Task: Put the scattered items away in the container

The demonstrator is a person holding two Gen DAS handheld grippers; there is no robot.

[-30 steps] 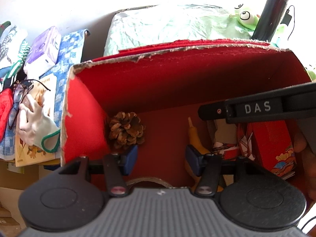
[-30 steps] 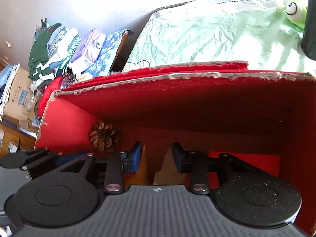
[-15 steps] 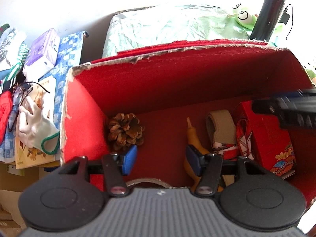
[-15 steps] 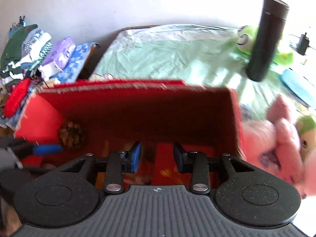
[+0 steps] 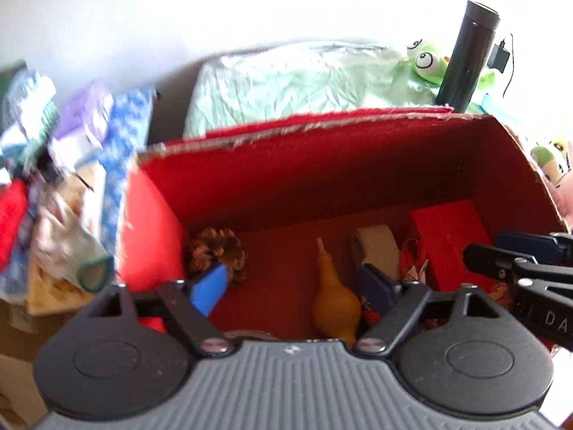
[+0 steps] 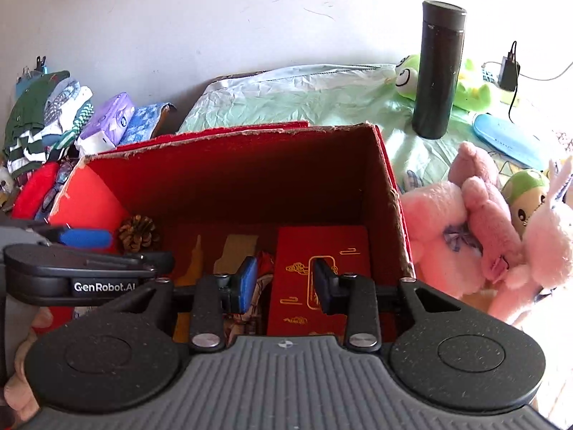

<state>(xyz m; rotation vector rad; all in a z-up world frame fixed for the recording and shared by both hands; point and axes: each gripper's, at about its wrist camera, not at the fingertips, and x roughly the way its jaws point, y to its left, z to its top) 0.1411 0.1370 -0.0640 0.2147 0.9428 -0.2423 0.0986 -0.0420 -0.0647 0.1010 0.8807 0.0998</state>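
A red cardboard box [image 5: 322, 165] [image 6: 229, 175] stands open in front of both grippers. Inside lie a pine cone [image 5: 218, 251] [image 6: 138, 233], a yellow gourd [image 5: 335, 304], a beige strap [image 5: 376, 247] and a red packet with gold print [image 6: 322, 272] [image 5: 447, 240]. My left gripper [image 5: 293, 286] is open and empty above the box's near edge. My right gripper [image 6: 284, 283] is open and empty above the red packet. A pink plush toy [image 6: 472, 229] lies outside, right of the box.
A black flask [image 6: 437, 71] and a green frog plush [image 6: 408, 75] stand on the pale green cover [image 6: 304, 96] behind the box. A blue case [image 6: 508, 139] lies far right. Clothes, a purple tissue pack [image 6: 107, 122] and a white glove [image 5: 68, 236] are piled at the left.
My right gripper has pulled back up out of the box and swung to the right, so the plush toys now show. My left gripper has shifted slightly; both stay open.
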